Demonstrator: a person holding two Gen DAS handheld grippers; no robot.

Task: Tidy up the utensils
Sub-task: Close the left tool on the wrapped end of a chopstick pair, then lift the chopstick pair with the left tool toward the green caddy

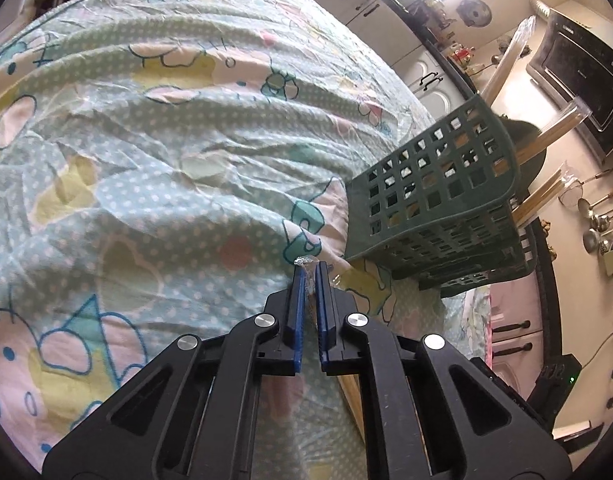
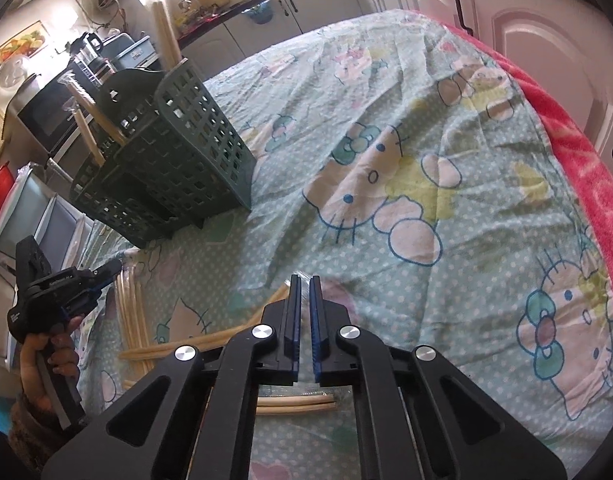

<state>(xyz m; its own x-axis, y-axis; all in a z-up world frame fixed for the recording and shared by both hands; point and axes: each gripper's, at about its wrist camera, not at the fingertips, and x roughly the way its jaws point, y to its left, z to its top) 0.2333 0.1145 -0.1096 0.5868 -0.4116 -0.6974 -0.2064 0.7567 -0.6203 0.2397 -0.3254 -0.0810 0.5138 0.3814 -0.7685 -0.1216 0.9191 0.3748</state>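
A dark green perforated utensil basket (image 1: 438,196) stands on the cartoon-print tablecloth (image 1: 154,128), with several plastic-wrapped chopstick pairs (image 1: 554,136) sticking out of it. My left gripper (image 1: 310,268) is shut on a wrapped chopstick pair (image 1: 352,396), whose crinkled plastic tip shows between the fingertips, just short of the basket. In the right wrist view the basket (image 2: 178,160) is at the upper left and the left gripper (image 2: 106,272) is at the far left. My right gripper (image 2: 304,280) is shut on clear plastic wrap, above loose chopsticks (image 2: 178,348) on the cloth.
More wrapped chopsticks (image 2: 132,316) lie on the cloth beside the left gripper. A red towel (image 2: 586,168) runs along the table's right edge. A toaster oven (image 1: 578,72) and hanging ladles (image 1: 602,220) are beyond the table, with white cabinets (image 2: 526,28) behind.
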